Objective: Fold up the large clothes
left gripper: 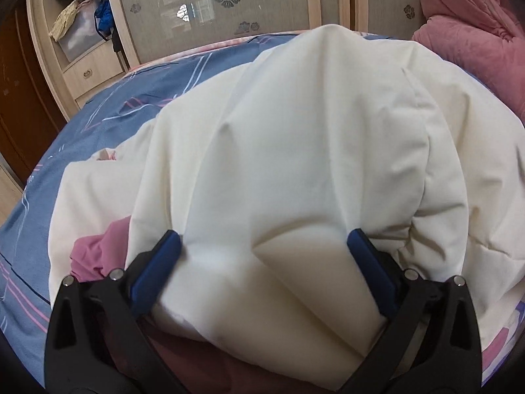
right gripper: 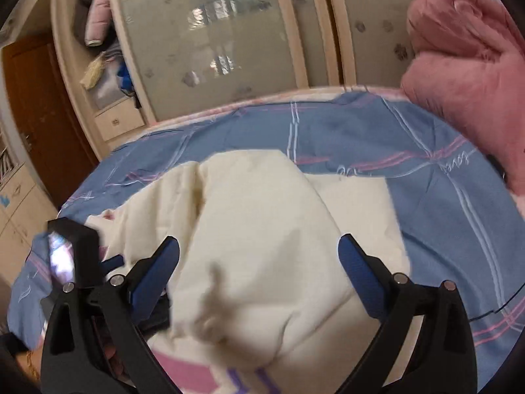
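Cream fabric fills the gap between both pairs of blue-padded fingers, near the lenses. The left gripper (left gripper: 262, 243) stands spread wide, with a thick bunched fold of the cream garment (left gripper: 295, 138) between its pads; whether they press it I cannot tell. The right gripper (right gripper: 259, 249) is likewise spread apart above the same garment (right gripper: 262, 229), gripping nothing I can confirm.

The garment lies heaped on the blue plaid bedsheet (right gripper: 410, 170), a pink lining (left gripper: 95, 256) showing at its left edge. Judged from this, the risk is a loose hold: bulky layers could slip from wide jaws, or only the top layer be caught, leaving the fold crooked.

Farther off sit a pink quilt (right gripper: 466, 75) and the wardrobe doors (left gripper: 213, 6). Cursive script on the sheet is too small to read.
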Demonstrator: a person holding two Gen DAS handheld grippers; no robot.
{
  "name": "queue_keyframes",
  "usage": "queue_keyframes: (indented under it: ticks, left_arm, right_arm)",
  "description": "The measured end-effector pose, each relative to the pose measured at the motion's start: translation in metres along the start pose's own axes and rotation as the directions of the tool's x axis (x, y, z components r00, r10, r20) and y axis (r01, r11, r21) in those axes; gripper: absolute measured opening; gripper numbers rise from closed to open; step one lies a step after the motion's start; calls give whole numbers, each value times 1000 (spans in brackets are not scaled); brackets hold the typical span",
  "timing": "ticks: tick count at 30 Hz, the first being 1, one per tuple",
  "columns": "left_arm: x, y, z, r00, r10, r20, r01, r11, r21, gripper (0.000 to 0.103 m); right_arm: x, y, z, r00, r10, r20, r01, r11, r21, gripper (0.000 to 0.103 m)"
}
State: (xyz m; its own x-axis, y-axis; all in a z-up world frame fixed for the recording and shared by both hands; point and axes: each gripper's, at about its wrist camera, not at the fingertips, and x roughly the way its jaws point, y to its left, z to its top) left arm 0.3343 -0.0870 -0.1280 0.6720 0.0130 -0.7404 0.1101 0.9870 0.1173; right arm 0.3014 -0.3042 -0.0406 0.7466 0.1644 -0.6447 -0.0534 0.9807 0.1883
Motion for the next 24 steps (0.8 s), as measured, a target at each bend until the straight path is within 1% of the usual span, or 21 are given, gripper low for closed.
queue_keyframes:
  ticks: [1, 2, 3, 5, 8, 10, 12, 13, 14, 16, 17, 18, 19, 21, 22, 23, 24]
  left_arm:
    - [0, 1, -1, 1000, -5, 3, 5, 1000, -3, 101]
    - [0, 2, -2, 1000, -5, 7, 5, 1000, -4, 101]
    - [0, 1, -4, 1000, 1, 18, -1, 1000, 1, 101]
    - [0, 1, -8, 999, 7, 48, -7, 1000, 1, 101]
    - [-6, 8, -12, 995, -35, 92, 38, 999, -30, 101]
    - [-12, 9, -11, 992, -50, 113, 54, 998, -36, 101]
    - [-22, 12, -8, 989, -55, 139, 60, 998, -37, 101]
    - [-36, 14, -5, 987, -42, 155, 49, 998, -39, 101]
    - [-52, 15, -4, 984, -41, 175, 49, 998, -43, 101]
    - [-92, 18, -6, 972, -75, 220, 83, 996, -27, 101]
    - [-114, 20, -11, 969, -72, 238, 77, 997, -13, 101]
    - [-129, 22, -16, 966, -63, 252, 67, 998, -9, 101]
    - [-151, 25, -26, 960, -59, 273, 63, 998, -5, 101]
    - [-185, 28, -47, 954, -48, 297, 48, 999, 7, 101]
    - [-204, 30, -64, 950, -38, 310, 36, 999, 13, 101]
    - [-219, 32, -79, 951, -25, 308, 19, 1000, 21, 101]
    - [-233, 32, -93, 954, -13, 300, 3, 999, 33, 101]
  right_arm:
    - [23, 2, -13, 995, -80, -50, 77, 995, -67, 98]
    - [39, 7, -27, 988, -141, -60, 131, 980, -149, 98]
    - [46, 10, -42, 983, -180, -32, 171, 966, -194, 98]
    - [44, 9, -45, 985, -173, -15, 167, 969, -182, 98]
    - [37, 3, -46, 993, -116, 6, 116, 982, -147, 99]
    - [31, 0, -50, 993, -110, 36, 114, 983, -143, 99]
    - [12, 2, -48, 990, -115, 86, 126, 982, -142, 99]
    - [-5, 3, -44, 985, -113, 126, 129, 984, -121, 99]
    - [-20, 0, -38, 982, -100, 160, 114, 990, -86, 99]
    - [-58, -4, -38, 973, -83, 214, 87, 996, -7, 99]
    - [-72, -4, -40, 971, -83, 224, 81, 997, 14, 99]
    - [-91, -5, -44, 970, -64, 233, 58, 998, 36, 99]
    - [-112, -5, -50, 969, -23, 245, 11, 999, 50, 100]
    - [-141, 1, -68, 968, 15, 252, -25, 999, 39, 102]
    - [-159, 5, -81, 967, 32, 253, -38, 999, 21, 102]
    - [-176, 10, -95, 964, 48, 261, -52, 999, 7, 102]
    - [-184, 15, -102, 962, 61, 265, -63, 998, -1, 102]
